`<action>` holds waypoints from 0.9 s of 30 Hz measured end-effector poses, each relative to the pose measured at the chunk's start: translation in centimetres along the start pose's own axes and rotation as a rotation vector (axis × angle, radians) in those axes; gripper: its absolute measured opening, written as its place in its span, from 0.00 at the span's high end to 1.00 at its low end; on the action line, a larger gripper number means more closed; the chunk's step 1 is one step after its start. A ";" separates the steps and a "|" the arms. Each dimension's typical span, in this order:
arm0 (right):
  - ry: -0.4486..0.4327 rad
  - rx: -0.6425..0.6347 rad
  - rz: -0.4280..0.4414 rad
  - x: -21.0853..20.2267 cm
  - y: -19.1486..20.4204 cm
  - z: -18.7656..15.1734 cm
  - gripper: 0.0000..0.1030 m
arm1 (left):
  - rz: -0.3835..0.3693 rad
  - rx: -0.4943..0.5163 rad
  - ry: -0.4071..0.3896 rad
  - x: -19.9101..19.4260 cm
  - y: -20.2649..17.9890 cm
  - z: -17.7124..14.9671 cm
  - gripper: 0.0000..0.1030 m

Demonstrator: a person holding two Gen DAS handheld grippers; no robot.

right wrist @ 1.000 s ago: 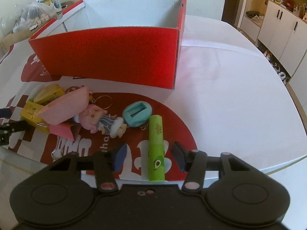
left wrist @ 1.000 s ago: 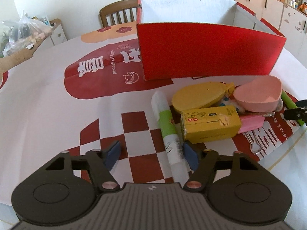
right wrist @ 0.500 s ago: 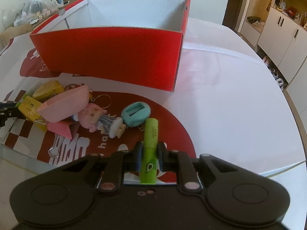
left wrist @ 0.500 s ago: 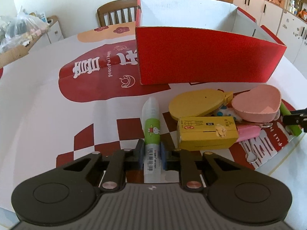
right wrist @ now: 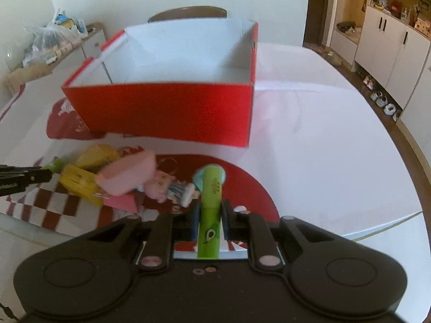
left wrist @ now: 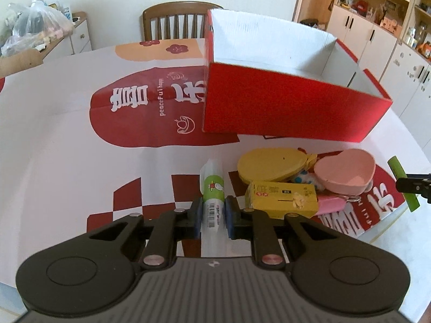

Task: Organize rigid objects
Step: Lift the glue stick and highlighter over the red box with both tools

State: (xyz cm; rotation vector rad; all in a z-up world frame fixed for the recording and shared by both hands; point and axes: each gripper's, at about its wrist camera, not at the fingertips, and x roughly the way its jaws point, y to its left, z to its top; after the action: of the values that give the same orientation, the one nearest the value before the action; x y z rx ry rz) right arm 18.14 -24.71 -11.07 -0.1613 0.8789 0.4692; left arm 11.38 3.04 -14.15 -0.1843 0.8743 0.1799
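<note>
Between our left jaws sits a white tube with a green label, pinched tight. Our right jaws squeeze a green marker with an avocado face. Only the right view shows a little doll beside them. Both grippers point at the red box ahead, open and white inside, low over the surface.
</note>
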 end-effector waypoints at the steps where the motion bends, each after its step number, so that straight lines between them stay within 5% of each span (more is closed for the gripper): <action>1: -0.006 0.003 0.004 -0.4 0.2 0.2 0.85 | -0.007 -0.007 -0.003 -0.3 0.2 0.1 0.83; 15: -0.033 0.021 0.015 -3.1 2.5 2.7 0.85 | -0.090 -0.045 -0.075 -4.5 1.5 2.1 0.83; 27: -0.092 0.018 0.020 -4.3 3.6 7.0 0.85 | -0.156 -0.028 -0.178 -6.8 0.2 6.9 0.83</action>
State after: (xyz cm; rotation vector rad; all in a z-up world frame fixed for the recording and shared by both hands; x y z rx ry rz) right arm 19.01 -20.65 -3.11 -0.1132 0.7952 0.4834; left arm 12.19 4.28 -4.60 -0.2579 0.6779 0.0622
